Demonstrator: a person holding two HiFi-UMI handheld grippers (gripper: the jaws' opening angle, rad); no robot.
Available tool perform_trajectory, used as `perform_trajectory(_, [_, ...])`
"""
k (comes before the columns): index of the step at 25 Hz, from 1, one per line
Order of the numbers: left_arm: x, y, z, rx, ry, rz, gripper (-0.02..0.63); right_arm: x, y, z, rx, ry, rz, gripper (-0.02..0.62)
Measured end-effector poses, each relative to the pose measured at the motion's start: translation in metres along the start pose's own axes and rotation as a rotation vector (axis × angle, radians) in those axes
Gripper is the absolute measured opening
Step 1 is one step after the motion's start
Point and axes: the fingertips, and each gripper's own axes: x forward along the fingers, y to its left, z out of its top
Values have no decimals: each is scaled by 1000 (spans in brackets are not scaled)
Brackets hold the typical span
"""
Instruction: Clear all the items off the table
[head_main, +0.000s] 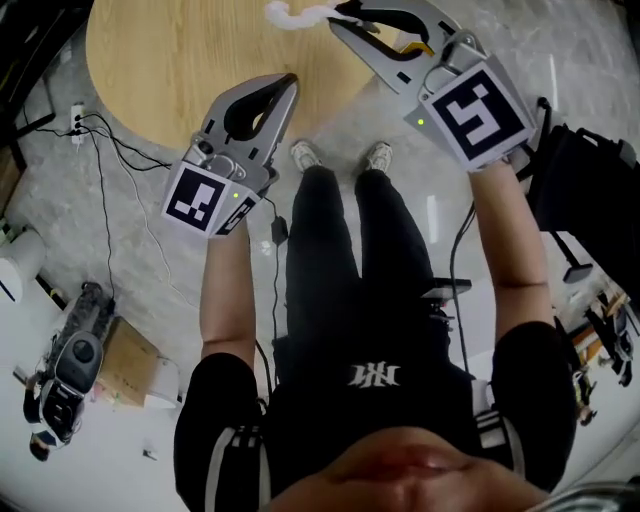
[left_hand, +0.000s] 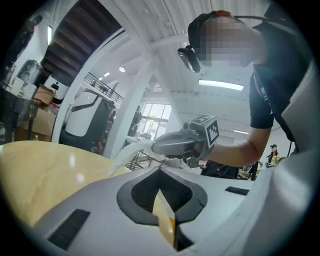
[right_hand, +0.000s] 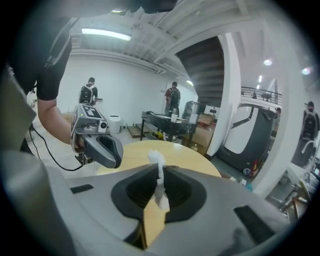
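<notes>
Right gripper (head_main: 336, 19) pinches white tissue scrap (right_hand: 156, 160) over round wooden table (head_main: 170, 60). Left gripper (head_main: 290, 84) closed, empty. Visible tabletop bare; probably only disposal remains.

Above a round wooden table (head_main: 160, 60), right claw (head_main: 338, 22) pinching white tissue (head_main: 288, 14), left claw (head_main: 288, 84) tips together at the rim

No legible text; shirt logo (head_main: 375, 376) unreadable.
</notes>
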Motion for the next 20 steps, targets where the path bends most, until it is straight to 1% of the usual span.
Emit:
perform_trajectory(3, [45, -28, -3, 1, 4, -56, 12, -42, -22, -33, 44, 12, -58, 30])
perform_trajectory(8, [119, -94, -18, -24, 15, -155, 12, -126, -53, -94, 94, 38, -161, 30])
perform_trajectory(14, [196, -161, -38, -35, 31, -248, 12, -217, -81, -158, 135, 83, -246, 30])
perform_trajectory(17, [225, -188, -49, -33, 46, -271, 12, -250, -85, -187, 160, 98, -269, 30])
perform_trajectory(20, [237, -197, -66, -34, 66, -271, 12, -260, -82, -210, 183, 99, -282, 30])
